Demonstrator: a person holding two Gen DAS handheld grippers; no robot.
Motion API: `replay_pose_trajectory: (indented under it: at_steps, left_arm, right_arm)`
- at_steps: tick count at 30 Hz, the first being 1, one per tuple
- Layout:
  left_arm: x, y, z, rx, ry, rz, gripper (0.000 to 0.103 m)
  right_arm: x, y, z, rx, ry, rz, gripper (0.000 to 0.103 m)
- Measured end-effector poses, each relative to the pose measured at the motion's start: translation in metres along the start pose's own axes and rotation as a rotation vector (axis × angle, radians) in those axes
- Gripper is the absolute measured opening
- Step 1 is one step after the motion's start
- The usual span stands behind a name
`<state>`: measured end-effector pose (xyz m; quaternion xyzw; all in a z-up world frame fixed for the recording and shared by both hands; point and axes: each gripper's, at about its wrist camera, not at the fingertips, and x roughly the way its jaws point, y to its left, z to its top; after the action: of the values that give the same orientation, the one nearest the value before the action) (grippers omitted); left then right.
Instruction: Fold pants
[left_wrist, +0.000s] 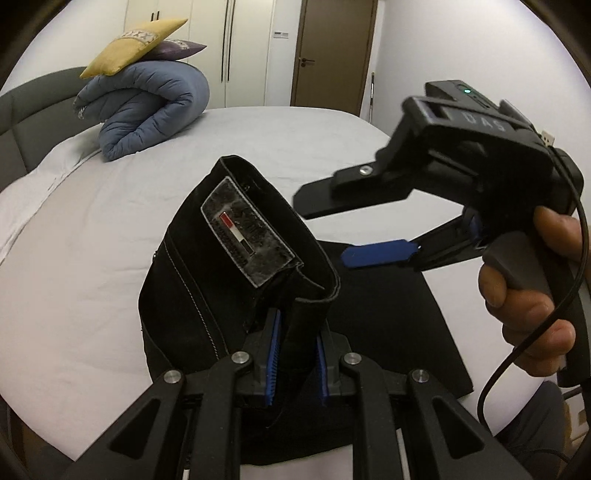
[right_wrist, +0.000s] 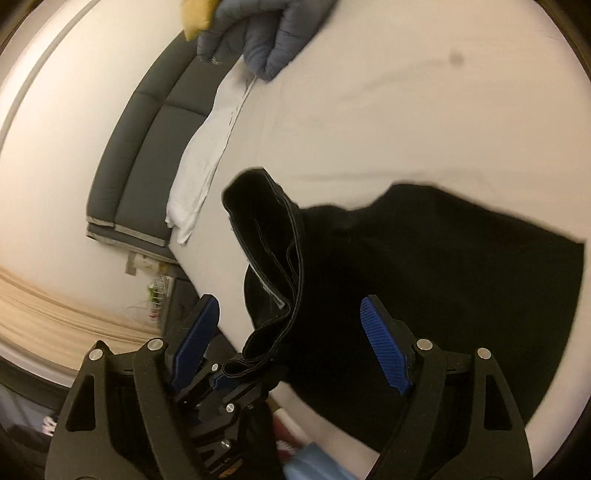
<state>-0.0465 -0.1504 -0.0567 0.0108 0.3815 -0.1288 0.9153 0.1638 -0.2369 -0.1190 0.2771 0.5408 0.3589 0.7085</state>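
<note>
Left gripper (left_wrist: 295, 350) on pants (left_wrist: 236, 266)

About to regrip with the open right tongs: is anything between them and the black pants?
Nothing visible. The right tongs hang open just above the pants, whose waistband the left tongs hold; the bed sheet around is bare.

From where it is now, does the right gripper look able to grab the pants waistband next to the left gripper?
Probably yes. The right gripper is open and empty, and the waistband, held up by the left gripper, hangs close by with nothing between them.
</note>
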Motion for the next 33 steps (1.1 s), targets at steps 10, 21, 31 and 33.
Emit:
replay_pose_trajectory:
  at_steps: [10,21,31,33]
  left_arm:
    - [-0.002,-0.013,-0.007,0.069,0.001,0.019,0.017]
    - [0.006,-0.022,0.000,0.104,0.010,-0.014,0.017]
    - [0.008,-0.062,0.009,0.202,0.000,-0.114,0.017]
    - [0.016,-0.072,0.007,0.223,0.016,-0.132,0.017]
  right_arm:
    - [0.035,0.026,0.004,-0.153,0.029,-0.194,0.078]
    - [0.022,0.047,-0.017,-0.301,-0.022,-0.369,0.014]
    - [-0.056,0.030,-0.057,-0.264,-0.176,-0.406,0.011]
    - [-0.067,0.013,-0.064,-0.216,-0.192,-0.390,0.011]
